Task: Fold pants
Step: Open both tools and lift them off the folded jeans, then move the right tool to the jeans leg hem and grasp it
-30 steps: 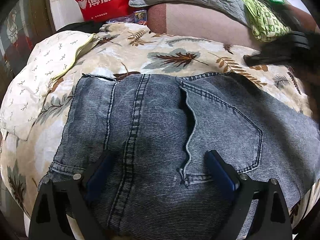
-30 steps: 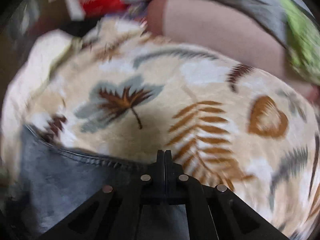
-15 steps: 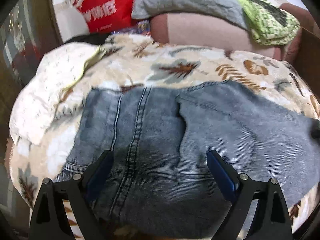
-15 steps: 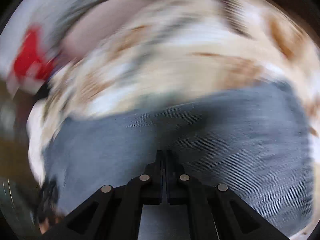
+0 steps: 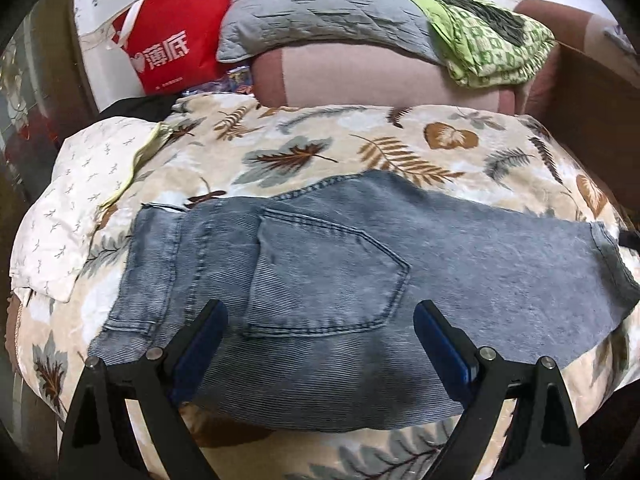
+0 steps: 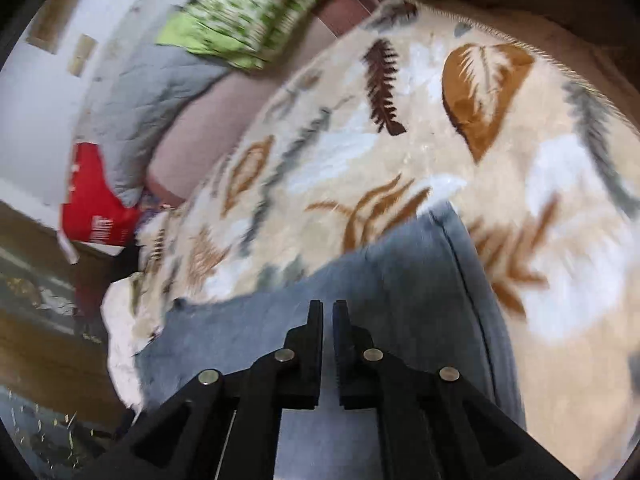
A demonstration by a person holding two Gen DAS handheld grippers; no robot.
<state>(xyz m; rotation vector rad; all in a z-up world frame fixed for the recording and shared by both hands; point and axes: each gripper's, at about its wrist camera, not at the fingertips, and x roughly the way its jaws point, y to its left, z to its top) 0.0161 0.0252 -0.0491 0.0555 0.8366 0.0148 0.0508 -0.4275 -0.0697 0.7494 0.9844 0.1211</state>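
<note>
Pants [image 5: 320, 280]: laid flat across bed [image 5: 304, 152], pocket side up, leg now drawn out twd right edge; crease seen 1 s ago is gone. Left tool [image 5: 318, 322]: held wide apart above waist end, nothing gripped. Right tool [image 6: 327, 312]: slightly parted, hem judged just released. Next fold is enabled.

I note a leaf-print blanket [image 5: 304, 152], red bag [image 5: 172, 44], grey pillow [image 5: 320, 12], green patterned cloth [image 5: 488, 44], white sheet [image 5: 72, 200].
</note>
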